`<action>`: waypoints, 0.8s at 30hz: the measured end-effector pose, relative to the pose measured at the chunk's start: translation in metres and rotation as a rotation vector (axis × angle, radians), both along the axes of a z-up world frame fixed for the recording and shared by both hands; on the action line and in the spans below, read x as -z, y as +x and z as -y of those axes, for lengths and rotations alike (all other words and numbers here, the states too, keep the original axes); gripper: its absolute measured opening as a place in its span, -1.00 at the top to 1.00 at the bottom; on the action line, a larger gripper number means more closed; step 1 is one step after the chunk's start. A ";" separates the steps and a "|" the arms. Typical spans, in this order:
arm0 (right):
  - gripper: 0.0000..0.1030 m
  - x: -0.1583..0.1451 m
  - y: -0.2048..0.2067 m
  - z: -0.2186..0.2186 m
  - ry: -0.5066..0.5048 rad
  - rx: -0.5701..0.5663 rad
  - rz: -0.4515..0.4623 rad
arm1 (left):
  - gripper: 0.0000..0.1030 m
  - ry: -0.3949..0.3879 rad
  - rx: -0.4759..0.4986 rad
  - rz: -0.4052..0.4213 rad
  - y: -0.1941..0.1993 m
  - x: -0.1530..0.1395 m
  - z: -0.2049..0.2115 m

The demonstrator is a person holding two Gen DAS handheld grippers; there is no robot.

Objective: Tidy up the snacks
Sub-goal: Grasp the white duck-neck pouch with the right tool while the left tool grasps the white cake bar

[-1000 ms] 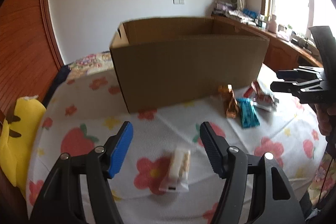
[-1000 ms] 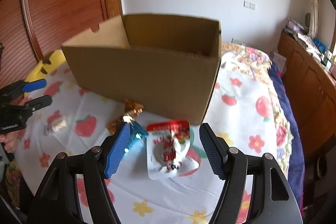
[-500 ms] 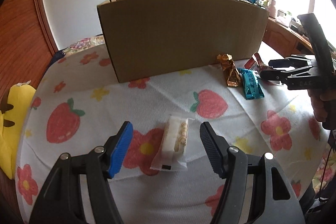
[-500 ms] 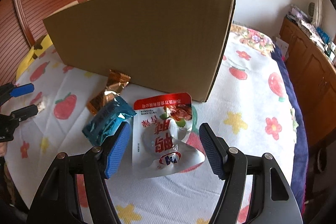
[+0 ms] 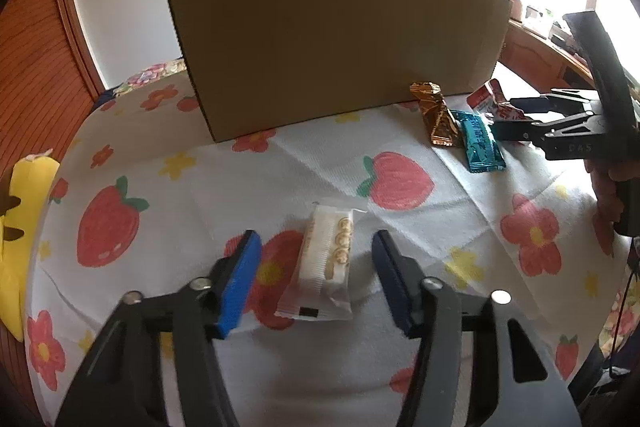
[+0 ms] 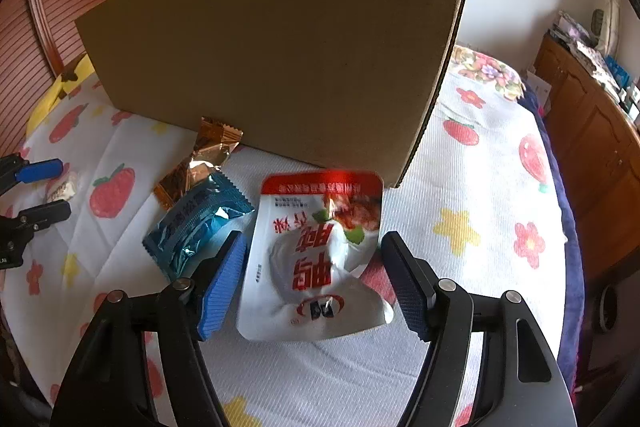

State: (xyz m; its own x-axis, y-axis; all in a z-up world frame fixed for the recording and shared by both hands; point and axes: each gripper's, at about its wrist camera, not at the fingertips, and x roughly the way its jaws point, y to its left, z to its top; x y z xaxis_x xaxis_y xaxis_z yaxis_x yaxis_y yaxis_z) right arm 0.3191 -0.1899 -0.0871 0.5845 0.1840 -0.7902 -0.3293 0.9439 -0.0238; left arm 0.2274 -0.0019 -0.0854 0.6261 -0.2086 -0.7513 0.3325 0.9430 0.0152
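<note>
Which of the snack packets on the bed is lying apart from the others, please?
The white biscuit packet, alone between the left gripper's open jaws; the other three cluster by the box's corner.

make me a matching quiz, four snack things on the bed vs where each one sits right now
Things:
1 white wafer pack
2 red-and-white pouch
3 teal packet
4 copper foil wrapper

Places:
A touching the cardboard box base
B between the left tool pads, untouched
C between the right tool pads
D between wrapper and pouch

Pairs: 1-B, 2-C, 3-D, 4-A
</note>
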 end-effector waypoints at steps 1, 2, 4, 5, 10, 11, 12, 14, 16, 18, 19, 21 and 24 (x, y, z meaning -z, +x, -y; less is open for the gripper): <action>-0.39 0.000 0.000 0.001 0.001 0.000 -0.001 | 0.14 0.013 0.001 0.010 -0.001 0.000 0.002; -0.39 0.000 0.000 0.001 0.002 0.000 0.000 | 0.21 0.021 0.006 0.016 -0.002 -0.001 0.003; -0.39 0.000 0.001 0.001 -0.001 0.001 0.001 | 0.43 0.039 0.017 0.029 -0.004 -0.001 0.007; -0.40 0.000 0.001 0.002 -0.001 0.002 0.001 | 0.46 0.046 0.019 0.034 -0.004 -0.001 0.008; -0.41 0.001 0.000 0.002 0.000 0.002 0.002 | 0.56 0.049 0.010 0.039 -0.003 0.000 0.006; -0.41 0.001 0.000 0.001 0.000 0.003 0.002 | 0.57 0.042 0.002 0.038 -0.002 0.000 0.004; -0.41 0.001 0.000 0.001 -0.001 0.003 0.003 | 0.59 0.034 -0.007 0.036 -0.002 -0.001 0.002; -0.41 0.002 0.000 0.000 -0.001 0.003 0.003 | 0.60 0.017 -0.018 0.034 0.000 -0.001 -0.001; -0.41 0.002 0.000 0.001 -0.002 0.003 0.003 | 0.61 0.007 -0.028 0.046 -0.002 -0.002 -0.004; -0.41 0.001 0.000 0.001 -0.003 0.000 0.003 | 0.61 -0.008 -0.030 0.070 -0.005 -0.005 -0.006; -0.42 0.002 0.000 0.001 -0.002 0.000 0.001 | 0.61 -0.019 -0.030 0.085 -0.007 -0.007 -0.007; -0.42 0.002 0.000 0.001 -0.001 0.002 -0.001 | 0.61 -0.027 -0.042 0.105 -0.010 -0.009 -0.010; -0.41 0.002 0.000 0.000 -0.005 0.007 -0.005 | 0.61 -0.041 -0.053 0.124 -0.011 -0.011 -0.013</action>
